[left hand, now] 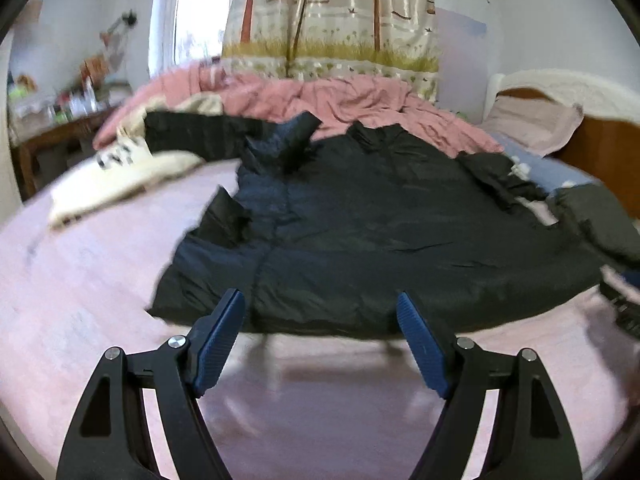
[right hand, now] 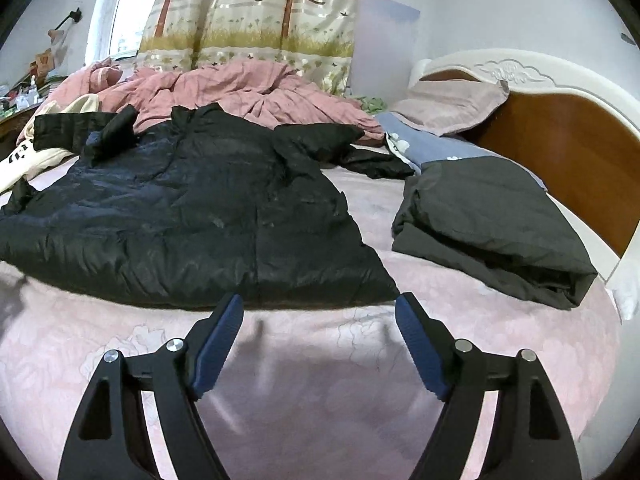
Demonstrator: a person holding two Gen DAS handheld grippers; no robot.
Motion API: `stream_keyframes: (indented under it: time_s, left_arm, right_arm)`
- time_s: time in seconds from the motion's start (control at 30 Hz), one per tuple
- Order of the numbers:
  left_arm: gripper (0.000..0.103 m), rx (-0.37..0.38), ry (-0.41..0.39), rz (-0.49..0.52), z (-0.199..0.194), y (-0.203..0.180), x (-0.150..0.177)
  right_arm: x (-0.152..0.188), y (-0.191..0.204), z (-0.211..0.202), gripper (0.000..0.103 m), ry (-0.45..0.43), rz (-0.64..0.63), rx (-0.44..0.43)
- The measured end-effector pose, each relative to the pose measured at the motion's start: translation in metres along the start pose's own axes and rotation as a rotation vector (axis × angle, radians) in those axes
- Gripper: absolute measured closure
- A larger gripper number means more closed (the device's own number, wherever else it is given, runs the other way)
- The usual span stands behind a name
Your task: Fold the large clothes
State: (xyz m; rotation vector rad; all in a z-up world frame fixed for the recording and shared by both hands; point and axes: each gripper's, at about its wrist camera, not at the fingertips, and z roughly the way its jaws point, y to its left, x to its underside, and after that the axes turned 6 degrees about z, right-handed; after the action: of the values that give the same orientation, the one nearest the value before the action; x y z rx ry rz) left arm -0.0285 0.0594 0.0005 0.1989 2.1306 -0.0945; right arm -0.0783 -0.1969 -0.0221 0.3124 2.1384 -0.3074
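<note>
A large black padded coat (left hand: 360, 232) lies spread flat on the pink bed sheet (left hand: 80, 280), hem toward me, one sleeve stretched out to the far left. The same coat (right hand: 192, 224) fills the left half of the right wrist view. My left gripper (left hand: 320, 304) is open just before the coat's near hem, with nothing between its blue pads. My right gripper (right hand: 319, 306) is also open, near the coat's right hem corner, holding nothing. The left wrist view is a little blurred.
A folded dark garment (right hand: 492, 236) lies on the sheet to the right of the coat. A cream garment (left hand: 120, 176) with black lettering lies at the far left. A rumpled pink duvet (right hand: 248, 92), pillows (right hand: 452, 108) and a wooden headboard (right hand: 560, 152) bound the far and right sides.
</note>
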Motion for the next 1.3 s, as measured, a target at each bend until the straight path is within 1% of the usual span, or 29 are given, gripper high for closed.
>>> stream_keyframes:
  time_s: [0.03,0.07,0.13,0.2,0.27,0.33,0.4,0.43,0.47,0.53,0.57,0.6,0.63,0.67,0.7,0.77,0.8,0.9,0.97,1.0,1.03,1.07,1.1,1.13,1.17,1.23,1.3]
  left_arm:
    - [0.026,0.014,-0.009,0.000,-0.003,0.001,-0.001]
    - [0.026,0.005,-0.025,0.020,-0.007,0.000,-0.001]
    - [0.026,-0.035,-0.061,0.092,-0.014,-0.007,-0.002]
    - [0.026,-0.035,-0.083,0.167,-0.019,-0.015,-0.002]
    - [0.026,-0.020,-0.092,0.224,-0.023,-0.022,-0.003]
    - [0.026,0.018,-0.082,0.262,-0.023,-0.028,-0.004]
    - [0.026,0.081,-0.040,0.290,-0.019,-0.033,-0.003]
    - [0.026,0.093,-0.012,0.312,-0.014,-0.036,-0.001]
    - [0.026,0.089,0.011,0.335,-0.010,-0.040,0.001]
    - [0.026,0.045,0.072,0.387,0.004,-0.046,0.007]
    - [0.026,0.026,0.101,0.403,0.012,-0.047,0.011]
    - [0.025,-0.012,0.130,0.414,0.020,-0.047,0.013]
    - [0.024,-0.107,0.157,0.420,0.030,-0.044,0.015]
    - [0.024,-0.227,0.169,0.438,0.041,-0.041,0.017]
    - [0.024,-0.285,0.169,0.462,0.049,-0.038,0.018]
    - [0.028,-0.239,0.168,0.457,0.054,-0.033,0.013]
    - [0.028,-0.239,0.160,0.449,0.055,-0.032,0.010]
    - [0.028,-0.274,0.167,0.459,0.067,-0.032,0.007]
    - [0.030,-0.284,0.164,0.461,0.073,-0.032,0.004]
    - [0.032,-0.284,0.161,0.461,0.075,-0.032,0.004]
    - [0.041,-0.283,0.161,0.460,0.075,-0.031,0.004]
    - [0.059,-0.285,0.164,0.458,0.075,-0.030,0.004]
    - [0.070,-0.293,0.168,0.454,0.075,-0.029,0.005]
    - [0.081,-0.291,0.172,0.447,0.073,-0.028,0.007]
    - [0.085,-0.279,0.163,0.443,0.069,-0.026,0.008]
    - [0.087,-0.289,0.146,0.443,0.057,-0.028,0.008]
    - [0.088,-0.294,0.163,0.420,0.040,-0.027,0.008]
  right_arm:
    - [-0.001,0.001,-0.001,0.022,-0.007,-0.037,-0.004]
    - [-0.001,0.001,-0.003,0.019,-0.015,-0.086,-0.001]
    - [-0.001,0.001,-0.003,0.019,-0.028,-0.142,0.020]
    - [-0.001,-0.003,-0.005,0.019,-0.020,-0.147,-0.021]
    - [0.000,-0.003,-0.009,0.019,-0.019,-0.151,-0.092]
    - [0.002,0.005,-0.015,0.019,-0.030,-0.194,-0.145]
    - [0.006,0.016,-0.016,0.019,-0.027,-0.245,-0.185]
    - [0.008,0.024,-0.016,0.019,-0.029,-0.276,-0.192]
    - [0.010,0.033,-0.014,0.019,-0.028,-0.316,-0.191]
    - [0.012,0.048,-0.007,0.019,-0.020,-0.389,-0.178]
    - [0.013,0.055,-0.002,0.019,-0.015,-0.430,-0.156]
    - [0.014,0.060,0.005,0.019,0.005,-0.458,-0.117]
    - [0.015,0.062,0.014,0.019,0.034,-0.480,-0.046]
    - [0.016,0.061,0.023,0.019,0.051,-0.488,0.025]
    - [0.015,0.058,0.028,0.019,0.056,-0.472,0.035]
    - [0.008,0.053,0.032,0.019,0.076,-0.430,0.000]
    - [0.006,0.052,0.033,0.019,0.076,-0.422,-0.008]
    - [0.002,0.055,0.042,0.019,0.076,-0.438,-0.008]
    - [0.002,0.058,0.049,0.019,0.080,-0.449,0.002]
    - [0.001,0.059,0.051,0.019,0.077,-0.448,0.006]
    - [-0.001,0.059,0.052,0.019,0.076,-0.444,0.010]
    - [-0.002,0.060,0.054,0.026,0.077,-0.439,0.008]
    - [-0.001,0.060,0.055,0.039,0.081,-0.436,0.002]
    - [0.000,0.060,0.057,0.079,0.092,-0.437,0.008]
    - [0.002,0.059,0.058,0.084,0.107,-0.429,0.002]
    - [0.004,0.057,0.049,0.087,0.093,-0.410,-0.010]
    - [0.003,0.049,0.029,0.088,0.086,-0.354,-0.052]
